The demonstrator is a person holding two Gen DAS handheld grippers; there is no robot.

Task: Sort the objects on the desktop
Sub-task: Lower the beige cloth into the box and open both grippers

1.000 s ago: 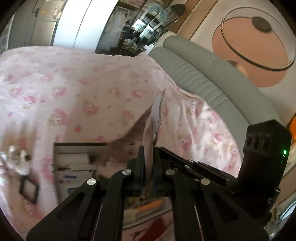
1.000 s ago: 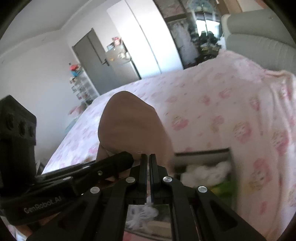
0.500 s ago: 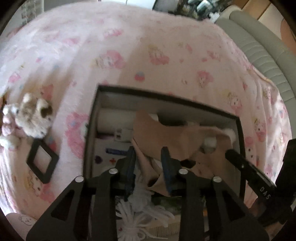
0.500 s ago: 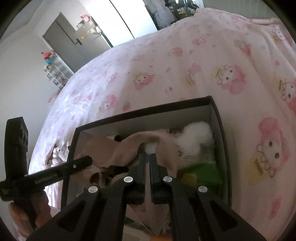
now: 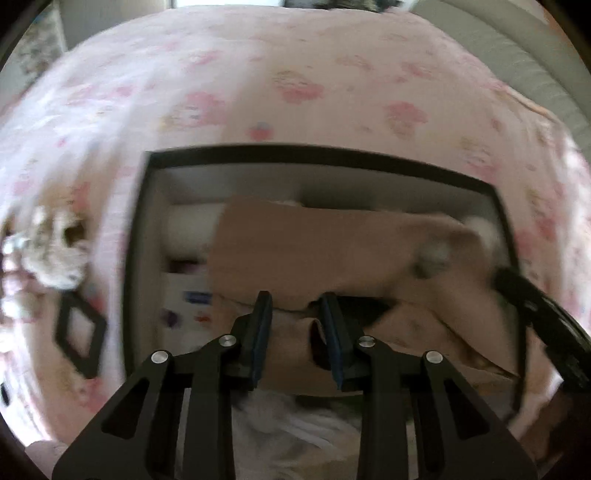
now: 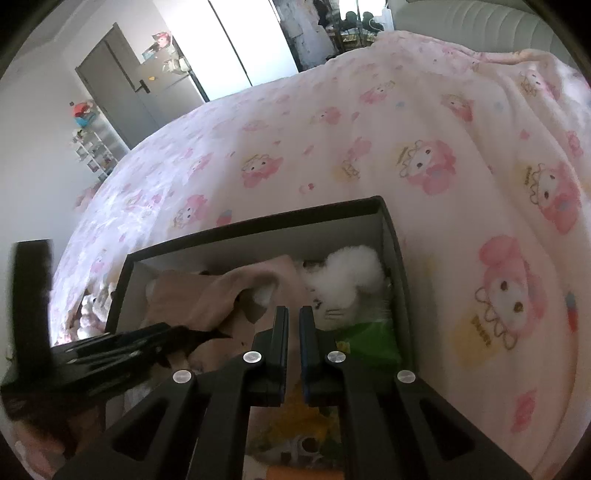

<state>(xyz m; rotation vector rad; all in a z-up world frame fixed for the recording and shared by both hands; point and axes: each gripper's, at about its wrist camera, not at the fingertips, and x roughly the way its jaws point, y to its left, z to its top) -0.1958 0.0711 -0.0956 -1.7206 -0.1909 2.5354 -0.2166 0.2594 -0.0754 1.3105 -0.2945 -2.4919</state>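
Observation:
A black-rimmed storage box [image 5: 317, 155] sits on the pink bed cover; it also shows in the right wrist view [image 6: 258, 223]. A tan cloth [image 5: 314, 251] lies spread inside it, also seen in the right wrist view [image 6: 207, 295]. My left gripper [image 5: 297, 310] is open just above the cloth, holding nothing. My right gripper [image 6: 290, 317] hovers over the box with its jaws slightly apart and nothing between them. A white fluffy toy [image 6: 347, 273] and a green packet [image 6: 369, 339] lie in the box's right part.
A small plush toy [image 5: 55, 251] and a black square frame [image 5: 79, 332] lie on the cover left of the box. White yarn-like stuff [image 5: 295, 432] fills the box's near end. A grey headboard [image 6: 480, 26] is at the far right.
The cloth went down from held-up into the box. My left gripper opened and let it go. My right gripper's jaws parted slightly and the cloth slipped out.

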